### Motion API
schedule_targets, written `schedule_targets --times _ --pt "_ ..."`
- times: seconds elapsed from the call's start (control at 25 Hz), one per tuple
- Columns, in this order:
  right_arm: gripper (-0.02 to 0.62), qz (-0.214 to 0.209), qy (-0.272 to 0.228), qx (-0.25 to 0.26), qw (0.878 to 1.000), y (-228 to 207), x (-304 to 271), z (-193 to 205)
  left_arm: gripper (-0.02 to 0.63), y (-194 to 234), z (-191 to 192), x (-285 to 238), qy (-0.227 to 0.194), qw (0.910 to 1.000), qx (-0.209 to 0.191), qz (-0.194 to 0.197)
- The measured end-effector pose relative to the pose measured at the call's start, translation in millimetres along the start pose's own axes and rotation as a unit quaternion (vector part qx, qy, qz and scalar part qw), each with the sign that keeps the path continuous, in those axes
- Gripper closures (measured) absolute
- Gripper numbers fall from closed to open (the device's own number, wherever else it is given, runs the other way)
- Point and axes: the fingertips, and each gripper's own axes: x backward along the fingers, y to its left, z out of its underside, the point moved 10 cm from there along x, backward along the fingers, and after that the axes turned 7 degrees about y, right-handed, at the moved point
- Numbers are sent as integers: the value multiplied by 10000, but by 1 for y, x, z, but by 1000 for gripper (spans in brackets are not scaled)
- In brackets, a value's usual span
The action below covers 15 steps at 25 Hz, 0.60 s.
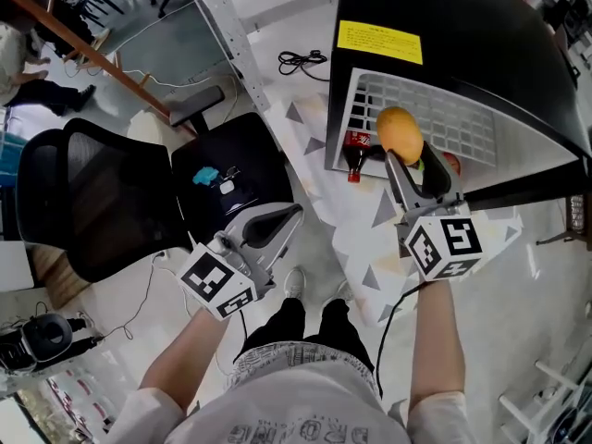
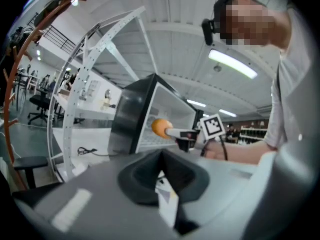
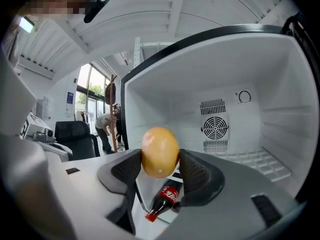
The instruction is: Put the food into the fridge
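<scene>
Right hand-held gripper (image 1: 410,163) extended toward fridge (image 1: 462,35), clamping fruit (image 1: 400,132); left hand-held gripper (image 1: 292,214) low.

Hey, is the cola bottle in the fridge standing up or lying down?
Lying down: the cola bottle rests on its side inside the fridge, its red cap pointing toward the open front.

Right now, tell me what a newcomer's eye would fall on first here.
The yellow-orange fruit stands out first, clamped in the right tongs at the mouth of the open fridge. Just under it, a cola bottle lies on its side inside the fridge. The left tongs hang shut and empty, low beside the black office chair.
</scene>
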Motion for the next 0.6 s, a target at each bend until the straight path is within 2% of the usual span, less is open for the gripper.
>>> schedule_targets --times 0.6 --pt "356 -33 330 327 9989 -21 -54 -9 600 8 10 -11 6 9995 200 -261"
